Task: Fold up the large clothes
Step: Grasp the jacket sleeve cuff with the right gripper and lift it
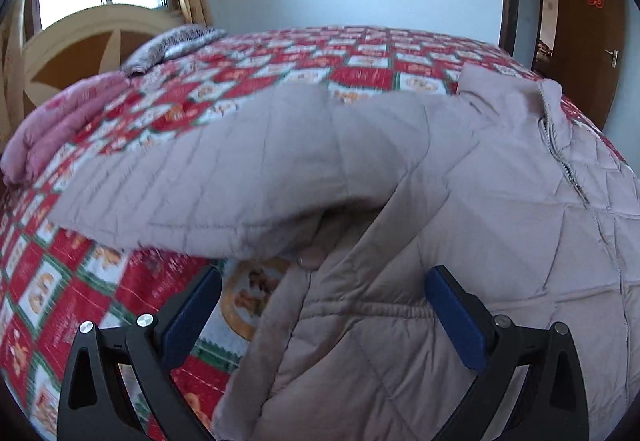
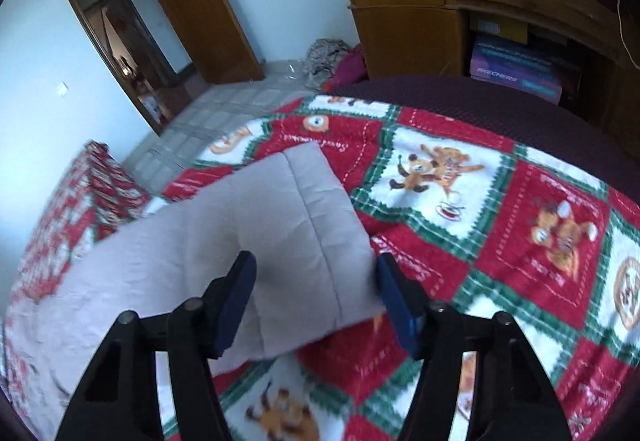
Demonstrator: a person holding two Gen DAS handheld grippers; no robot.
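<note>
A large pale mauve quilted jacket (image 1: 460,201) lies spread on the bed, zipper (image 1: 560,157) up, one sleeve (image 1: 208,177) stretched out to the left. My left gripper (image 1: 324,305) is open, its blue pads either side of the jacket's side edge, just above it. In the right wrist view the other sleeve (image 2: 256,225) lies flat across the quilt. My right gripper (image 2: 316,293) is open and straddles the sleeve near its cuff end, holding nothing.
The bed carries a red, white and green bear-print quilt (image 2: 500,209). Pink folded bedding (image 1: 60,121) and a grey blanket (image 1: 172,45) lie by the headboard. A wooden desk (image 2: 460,9) stands beyond the bed, and a brown door (image 2: 200,1) is open.
</note>
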